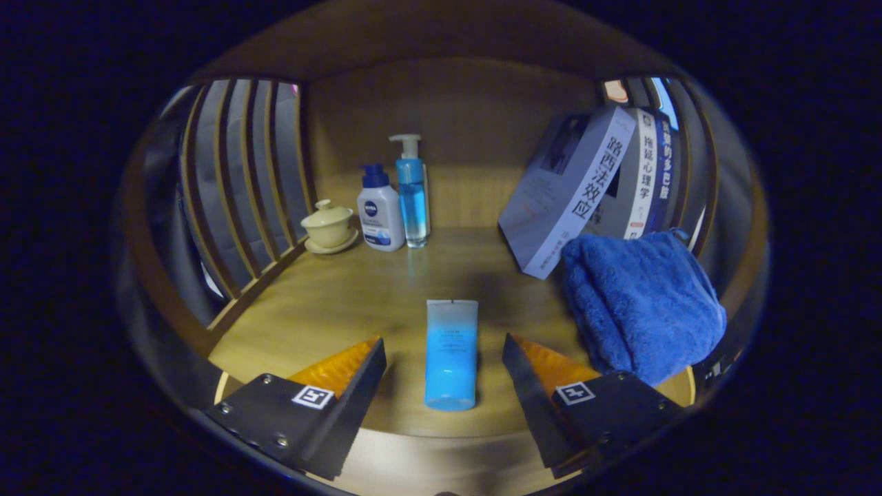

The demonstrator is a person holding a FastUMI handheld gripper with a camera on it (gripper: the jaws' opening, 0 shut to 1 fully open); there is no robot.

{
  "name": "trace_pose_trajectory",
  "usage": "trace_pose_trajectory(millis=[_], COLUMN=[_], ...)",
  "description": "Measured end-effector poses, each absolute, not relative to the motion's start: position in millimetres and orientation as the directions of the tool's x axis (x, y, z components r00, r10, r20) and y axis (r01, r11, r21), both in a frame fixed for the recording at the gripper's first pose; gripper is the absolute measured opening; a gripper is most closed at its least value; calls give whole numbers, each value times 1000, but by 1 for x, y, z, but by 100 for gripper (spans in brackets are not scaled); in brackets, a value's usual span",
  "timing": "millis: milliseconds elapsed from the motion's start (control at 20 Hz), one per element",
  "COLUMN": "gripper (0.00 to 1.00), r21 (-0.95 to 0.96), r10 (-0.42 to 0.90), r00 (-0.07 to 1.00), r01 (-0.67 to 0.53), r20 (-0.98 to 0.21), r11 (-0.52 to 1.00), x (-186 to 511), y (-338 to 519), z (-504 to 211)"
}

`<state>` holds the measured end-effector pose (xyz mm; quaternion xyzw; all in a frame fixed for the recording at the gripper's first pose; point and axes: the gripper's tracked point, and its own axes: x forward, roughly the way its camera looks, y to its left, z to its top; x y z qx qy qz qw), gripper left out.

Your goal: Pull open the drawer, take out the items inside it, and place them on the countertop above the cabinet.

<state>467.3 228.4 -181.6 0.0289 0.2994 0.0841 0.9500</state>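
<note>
The gripper (444, 358) is standing open, touching nothing. A blue tube (451, 353) is lying flat on the table (344, 296) between its fingers. A blue towel (641, 303) is sitting just right.

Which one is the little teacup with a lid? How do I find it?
Look at the wooden shelf, far beyond the open gripper. At the back corner by the slatted side stand two pump bottles. Next to them, nearest the slats, sits the lidded cup: cream, squat, on a saucer.

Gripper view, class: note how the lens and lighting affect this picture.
Gripper view: fisheye bends the side slats and shelf edges; light is dim, with a soft sheen on the wood countertop; the blue tube between the open gripper jaws stays sharp.
</note>
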Motion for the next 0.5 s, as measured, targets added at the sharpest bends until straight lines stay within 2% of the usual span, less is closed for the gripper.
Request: trace_pose_trajectory(millis=[200, 500], gripper=[100, 100], r21=[116, 161], r10=[218, 277], r00=[865, 895], r01=[-185, -234], r20=[-453, -349], r11=[976, 959], x=[420, 329], y=[221, 198], z=[-128, -78])
